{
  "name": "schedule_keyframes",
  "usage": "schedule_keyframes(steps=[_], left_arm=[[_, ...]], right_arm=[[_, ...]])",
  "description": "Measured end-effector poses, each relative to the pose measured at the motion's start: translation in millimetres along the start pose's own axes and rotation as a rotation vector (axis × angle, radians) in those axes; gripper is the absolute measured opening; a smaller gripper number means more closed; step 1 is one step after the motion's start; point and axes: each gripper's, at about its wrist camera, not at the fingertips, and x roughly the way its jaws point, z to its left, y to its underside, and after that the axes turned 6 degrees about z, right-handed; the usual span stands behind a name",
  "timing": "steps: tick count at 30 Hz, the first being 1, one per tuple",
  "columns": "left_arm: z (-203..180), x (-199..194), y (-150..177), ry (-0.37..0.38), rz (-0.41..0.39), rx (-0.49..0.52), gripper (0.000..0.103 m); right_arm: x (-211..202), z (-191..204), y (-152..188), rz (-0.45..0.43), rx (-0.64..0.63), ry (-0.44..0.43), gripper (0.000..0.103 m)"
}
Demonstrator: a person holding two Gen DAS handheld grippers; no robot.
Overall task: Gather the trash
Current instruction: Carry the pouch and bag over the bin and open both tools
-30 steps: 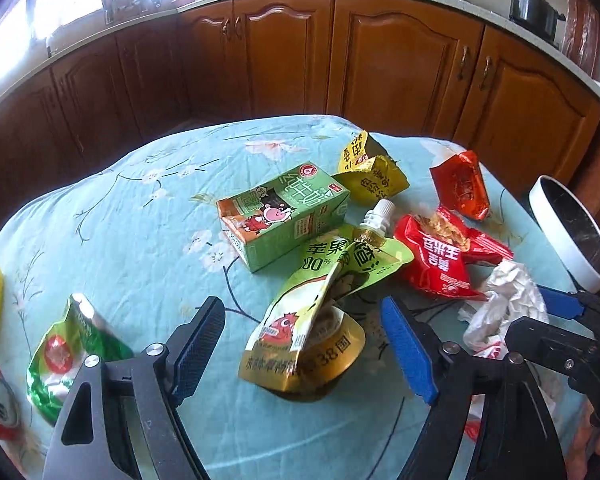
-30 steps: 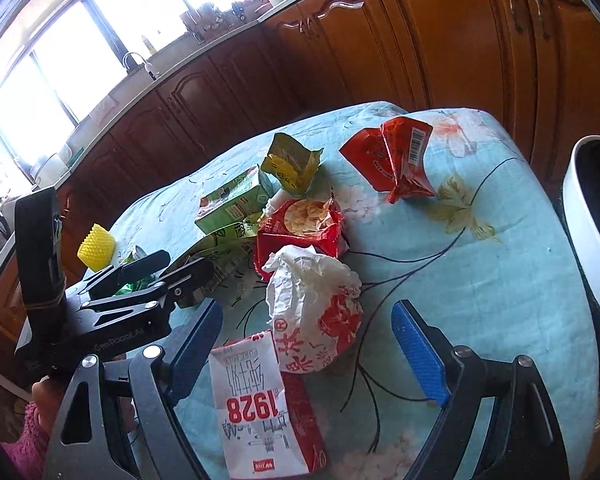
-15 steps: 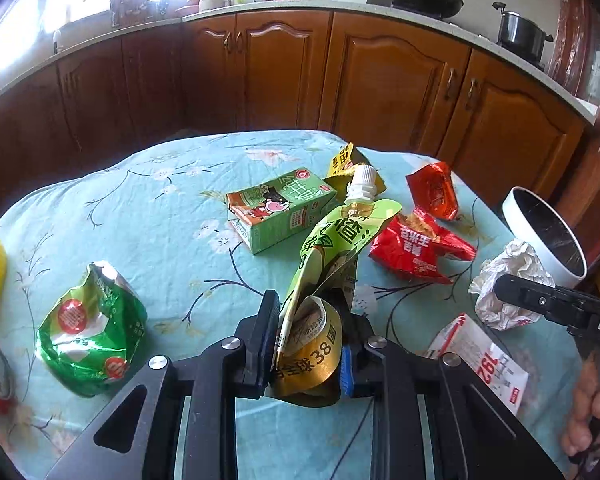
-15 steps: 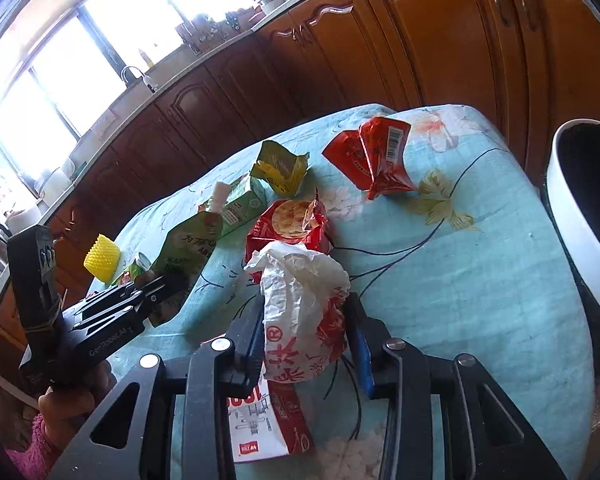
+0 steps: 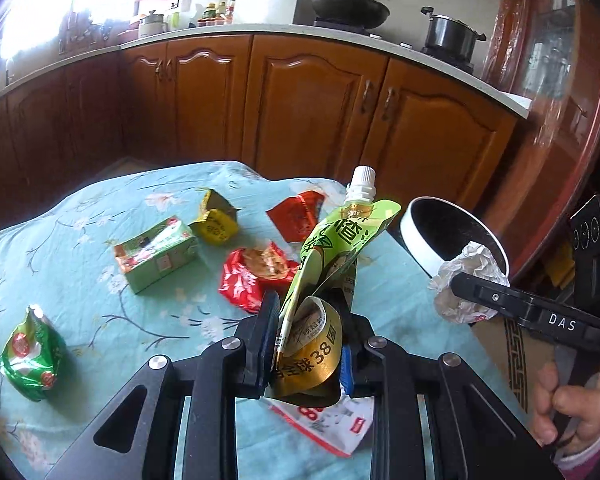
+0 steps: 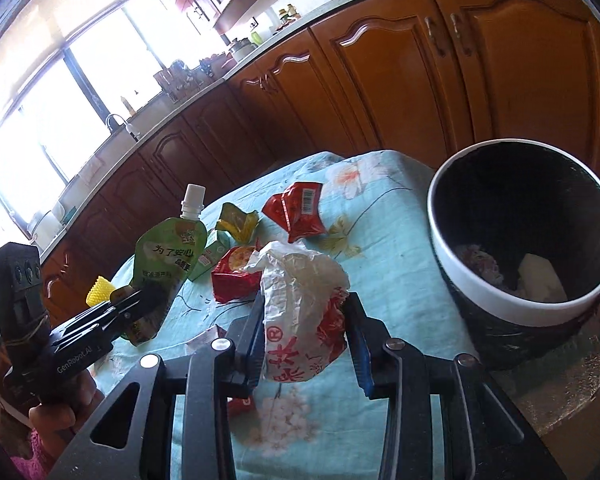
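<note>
Trash lies scattered over the flowered tabletop: a green carton, red wrappers and a green bag. Left tongs pinch a green spouted juice pouch, lifted clear of the cloth. Right tongs squeeze a crumpled white paper wrapper, close beside the white-rimmed bin at the tabletop's edge.

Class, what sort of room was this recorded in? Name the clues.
Most likely a home kitchen: wooden cabinets under a long worktop, a wok and pot on the hob, and a sink tap beneath the window.
</note>
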Motion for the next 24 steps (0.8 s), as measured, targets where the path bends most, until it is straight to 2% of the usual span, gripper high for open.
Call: schedule_keyframes(steps=[14,24], left_arm=[[-86.3,59.4,-41.0,0.088,0.071,0.143,0.024],[-120.8,105.0,-62.4,0.085,0.124,0.204,0.025]], right_arm=[[-55.2,-80.9,-11.4,-0.091,0.105,0.105,0.037],[-62.5,-111.9,-18.0,-0.102,0.144,0.143,0.037]])
